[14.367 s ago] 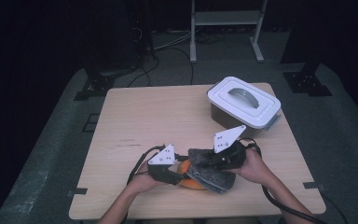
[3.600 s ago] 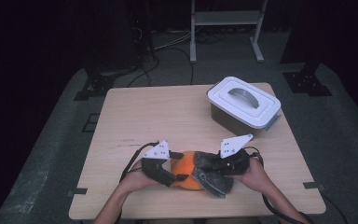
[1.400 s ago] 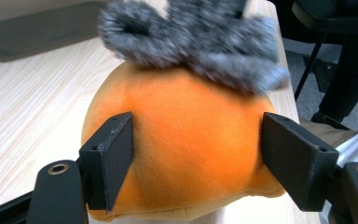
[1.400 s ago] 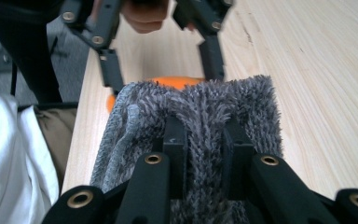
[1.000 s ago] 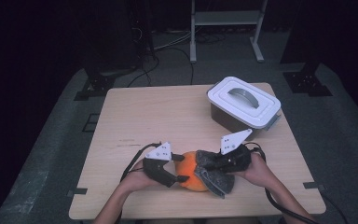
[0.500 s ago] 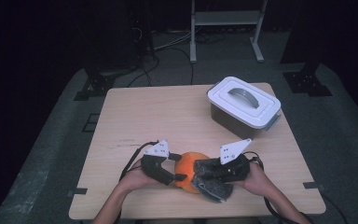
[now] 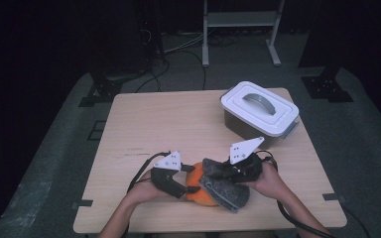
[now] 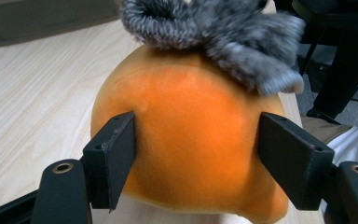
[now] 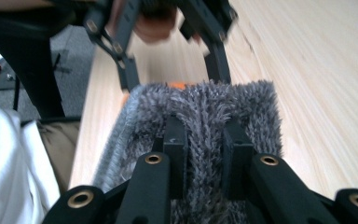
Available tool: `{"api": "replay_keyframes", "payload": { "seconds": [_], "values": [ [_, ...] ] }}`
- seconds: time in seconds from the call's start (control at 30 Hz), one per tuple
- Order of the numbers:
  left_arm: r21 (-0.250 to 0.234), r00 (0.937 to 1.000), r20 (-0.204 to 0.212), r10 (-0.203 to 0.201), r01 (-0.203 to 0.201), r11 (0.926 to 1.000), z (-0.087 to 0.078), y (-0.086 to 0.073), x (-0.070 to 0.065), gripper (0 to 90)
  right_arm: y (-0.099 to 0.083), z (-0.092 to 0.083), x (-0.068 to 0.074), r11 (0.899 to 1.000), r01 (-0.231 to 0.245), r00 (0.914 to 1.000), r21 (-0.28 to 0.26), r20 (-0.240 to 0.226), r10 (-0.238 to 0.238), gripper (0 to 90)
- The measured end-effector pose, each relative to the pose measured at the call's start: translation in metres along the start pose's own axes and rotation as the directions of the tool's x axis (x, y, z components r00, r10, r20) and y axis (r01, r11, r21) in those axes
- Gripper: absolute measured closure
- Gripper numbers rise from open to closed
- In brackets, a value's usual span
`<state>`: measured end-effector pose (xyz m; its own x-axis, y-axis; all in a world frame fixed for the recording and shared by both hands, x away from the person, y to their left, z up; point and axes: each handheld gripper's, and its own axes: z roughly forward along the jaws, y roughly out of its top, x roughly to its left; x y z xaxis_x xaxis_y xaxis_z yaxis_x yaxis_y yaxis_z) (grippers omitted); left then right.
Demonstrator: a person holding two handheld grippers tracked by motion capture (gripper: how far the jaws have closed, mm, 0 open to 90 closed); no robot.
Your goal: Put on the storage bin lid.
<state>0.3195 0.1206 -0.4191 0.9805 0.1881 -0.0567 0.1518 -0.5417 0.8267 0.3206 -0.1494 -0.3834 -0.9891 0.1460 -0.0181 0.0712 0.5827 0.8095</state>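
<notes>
An orange plush toy (image 7: 198,192) lies near the table's front edge. My left gripper (image 7: 189,184) grips it from the left. In the left gripper view its jaws (image 8: 196,140) have just been closing and press on both sides of the orange toy (image 8: 196,112). A grey fuzzy cloth (image 7: 226,187) drapes over the toy's right side, and its furry edge (image 8: 223,28) hangs across the top. My right gripper (image 7: 219,176) is shut on that cloth. In the right gripper view the jaws (image 9: 204,140) pinch a fold of the grey pile (image 9: 251,107).
A white lidded box (image 7: 260,111) with a grey handle stands at the back right of the wooden table (image 7: 163,124). Cables trail from both grippers toward the front edge. Dark floor and a metal stand lie beyond the table.
The right gripper has shifted the grey cloth slightly over the orange toy, dipping and coming back. The left hand has stayed where it was, on the toy.
</notes>
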Motion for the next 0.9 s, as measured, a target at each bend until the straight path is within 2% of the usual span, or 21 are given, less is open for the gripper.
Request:
{"api": "replay_keyframes", "payload": {
  "seconds": [0.1,0.17,0.37,0.47,0.53,0.67,0.77,0.9],
  "values": [
    [0.003,1.0,0.001,-0.002,0.002,1.0,0.0,0.0,0.001,27.8,-0.012,-0.001,-0.003,0.999,-0.042,0.999,-0.008,-0.015,0.042,74.9],
    [-0.001,0.9998,-0.002,-0.017,0.017,0.9998,-0.001,0.001,0.002,26.4,-0.018,-0.002,-0.001,0.998,-0.054,0.9985,-0.012,-0.013,0.054,74.9],
    [0.008,0.9994,-0.001,-0.035,0.035,0.9994,0.002,0.003,0.002,20.8,-0.028,-0.007,0.007,0.998,-0.058,0.9981,-0.005,-0.022,0.058,74.9],
    [0.017,1.0,0.001,0.009,-0.009,0.9998,0.003,0.004,-0.002,26.1,-0.023,-0.008,0.01,0.999,-0.044,0.9984,0.021,-0.035,0.044,74.8],
    [0.019,0.9994,-0.002,0.035,-0.035,0.9992,0.003,0.005,-0.005,27.7,-0.016,-0.009,0.01,0.999,-0.022,0.9993,0.026,-0.028,0.023,74.7],
    [0.019,0.998,0.002,0.064,-0.064,0.9978,0.003,0.005,-0.008,29.1,-0.002,-0.01,0.006,1.0,-0.006,0.9999,-0.016,-0.012,0.005,74.7],
    [0.024,0.9981,0.0,0.062,-0.062,0.9978,0.003,0.005,-0.008,28.6,0.005,-0.004,0.003,1.0,0.009,0.9999,0.0,-0.008,-0.009,74.6],
    [0.027,0.9993,0.003,0.038,-0.038,0.9989,0.0,0.004,-0.005,24.9,-0.001,0.002,0.003,1.0,-0.01,0.9998,-0.001,-0.017,0.01,74.6]
  ]
}}
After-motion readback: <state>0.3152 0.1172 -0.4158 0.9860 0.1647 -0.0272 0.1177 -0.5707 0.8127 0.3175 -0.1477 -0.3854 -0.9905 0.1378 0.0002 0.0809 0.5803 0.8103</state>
